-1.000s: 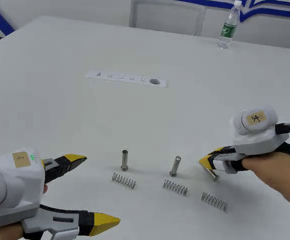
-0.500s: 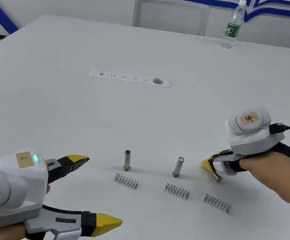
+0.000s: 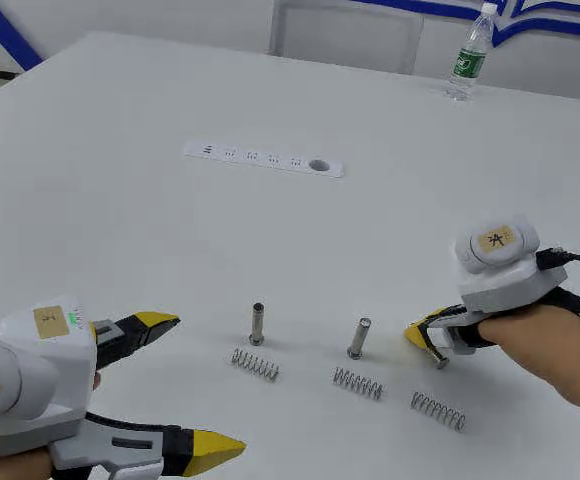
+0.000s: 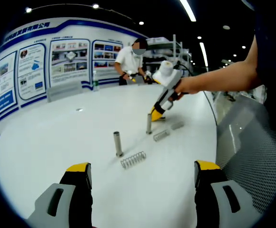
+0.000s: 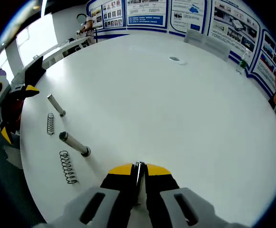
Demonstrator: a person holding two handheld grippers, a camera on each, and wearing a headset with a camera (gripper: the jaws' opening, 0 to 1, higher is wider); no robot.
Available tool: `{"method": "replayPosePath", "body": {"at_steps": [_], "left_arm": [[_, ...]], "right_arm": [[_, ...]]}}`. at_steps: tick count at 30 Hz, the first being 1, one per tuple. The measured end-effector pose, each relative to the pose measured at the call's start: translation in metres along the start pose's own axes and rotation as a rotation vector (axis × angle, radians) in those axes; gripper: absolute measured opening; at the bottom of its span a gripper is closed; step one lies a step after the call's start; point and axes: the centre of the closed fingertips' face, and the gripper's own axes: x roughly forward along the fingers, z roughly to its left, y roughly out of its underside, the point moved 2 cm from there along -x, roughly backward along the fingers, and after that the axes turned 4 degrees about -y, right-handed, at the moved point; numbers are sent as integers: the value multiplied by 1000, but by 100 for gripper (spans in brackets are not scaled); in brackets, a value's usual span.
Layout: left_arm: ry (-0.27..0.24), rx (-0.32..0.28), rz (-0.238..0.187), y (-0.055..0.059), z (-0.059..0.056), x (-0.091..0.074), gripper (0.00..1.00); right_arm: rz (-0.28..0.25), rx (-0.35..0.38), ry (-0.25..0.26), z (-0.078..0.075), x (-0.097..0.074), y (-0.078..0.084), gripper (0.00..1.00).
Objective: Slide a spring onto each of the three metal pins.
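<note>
Right gripper [image 3: 420,333] is pinching the third pin [image 3: 434,353] between pressed-together jaws. The pin is tilted, its lower end at or just above the table [image 3: 120,200], to the right of the upright left pin [image 3: 257,324] and middle pin [image 3: 359,338]. Over the last second it has barely shifted against those two, so it is probably still being stood on end. The left spring [image 3: 255,364], middle spring [image 3: 357,383] and right spring [image 3: 438,410] lie just nearer, none threaded yet. Left gripper [image 3: 195,385] waits at the near left, spread and empty.
</note>
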Motion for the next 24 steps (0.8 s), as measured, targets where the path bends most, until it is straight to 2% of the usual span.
{"method": "replayPosePath", "body": {"at_steps": [11,17,24], "left_arm": [[7,1,-8,-2,-3,3,90],[7,0,-5,-1,-1,3,90],[11,8,-12,-5,-2,4,90]], "right_arm": [[-7,40,17,1,-2,0,9],[-31,47,22,3,-13,-2,9],[-58,41,36,5,-27,-4,9]]}}
